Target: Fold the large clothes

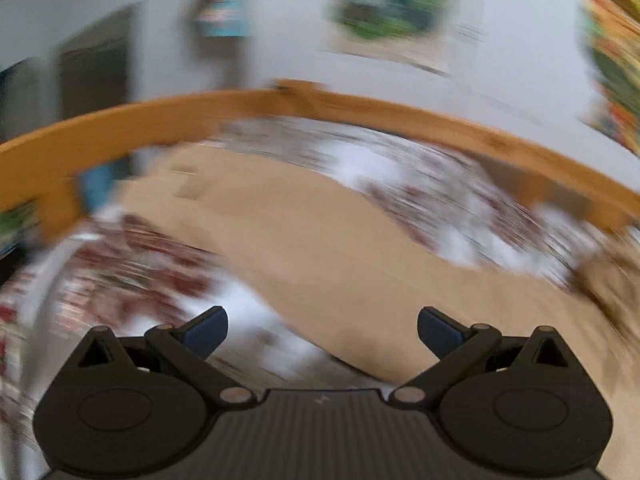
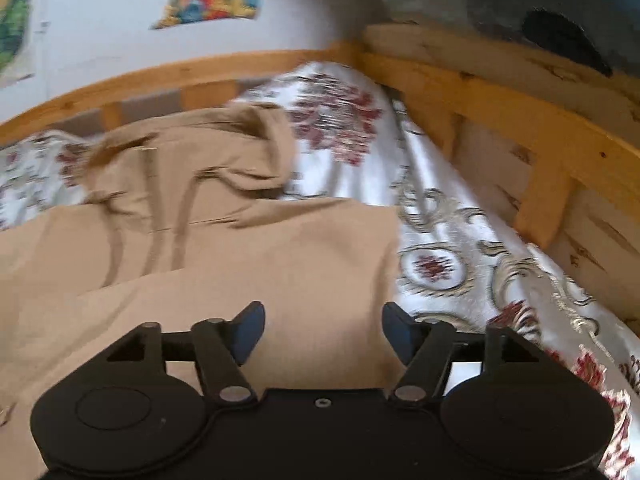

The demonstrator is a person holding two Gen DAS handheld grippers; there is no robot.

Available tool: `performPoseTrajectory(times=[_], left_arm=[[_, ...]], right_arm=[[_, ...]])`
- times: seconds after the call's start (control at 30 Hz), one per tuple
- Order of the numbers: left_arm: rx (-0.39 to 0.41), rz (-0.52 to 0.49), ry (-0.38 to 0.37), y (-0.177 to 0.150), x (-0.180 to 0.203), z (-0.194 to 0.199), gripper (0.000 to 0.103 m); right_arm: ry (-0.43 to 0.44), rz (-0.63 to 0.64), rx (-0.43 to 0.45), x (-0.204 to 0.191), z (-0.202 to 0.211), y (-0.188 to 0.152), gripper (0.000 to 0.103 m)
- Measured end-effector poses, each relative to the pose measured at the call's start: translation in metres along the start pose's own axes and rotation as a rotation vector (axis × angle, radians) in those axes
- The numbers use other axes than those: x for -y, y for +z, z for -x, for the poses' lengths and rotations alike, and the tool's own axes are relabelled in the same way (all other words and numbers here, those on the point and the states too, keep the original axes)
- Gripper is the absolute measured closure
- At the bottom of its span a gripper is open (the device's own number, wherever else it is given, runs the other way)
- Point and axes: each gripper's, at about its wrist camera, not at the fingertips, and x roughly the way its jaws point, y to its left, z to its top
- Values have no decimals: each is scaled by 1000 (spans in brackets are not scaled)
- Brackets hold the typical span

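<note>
Both grippers' jaws gape empty just above the tan garment.

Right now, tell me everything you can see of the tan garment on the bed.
The tan garment is a large, plain beige piece of soft, matte cloth, spread across the floral bedspread inside the wooden bed frame. Its near part lies flat and smooth with a straight right edge; its far part is bunched into creases and a rolled fold. The left wrist view shows it blurred, as a broad band. Both the right gripper and the left gripper hover open above it; neither holds it.
</note>
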Motion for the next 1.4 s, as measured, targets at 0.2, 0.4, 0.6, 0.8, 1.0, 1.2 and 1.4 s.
performPoseTrajectory(times=[0.2, 0.4, 0.6, 0.8, 1.0, 1.2, 1.4], left_arm=[[-25, 224, 96, 49, -81, -49, 4], [-39, 391, 88, 54, -106, -71, 38], [58, 336, 76, 61, -87, -64, 103], [223, 247, -50, 85, -46, -12, 103], [415, 4, -424, 93, 55, 66, 103], [405, -264, -780, 39, 155, 127, 103], [95, -501, -999, -65, 226, 128, 103]], right_arm=[[120, 85, 24, -36, 41, -15, 26], [225, 171, 58, -67, 77, -46, 20], [267, 282, 73, -79, 101, -77, 18], [258, 279, 115, -63, 117, -87, 18], [228, 190, 156, -37, 126, -88, 18], [168, 136, 184, -8, 135, -98, 18], [89, 47, 154, 26, 135, -119, 17]])
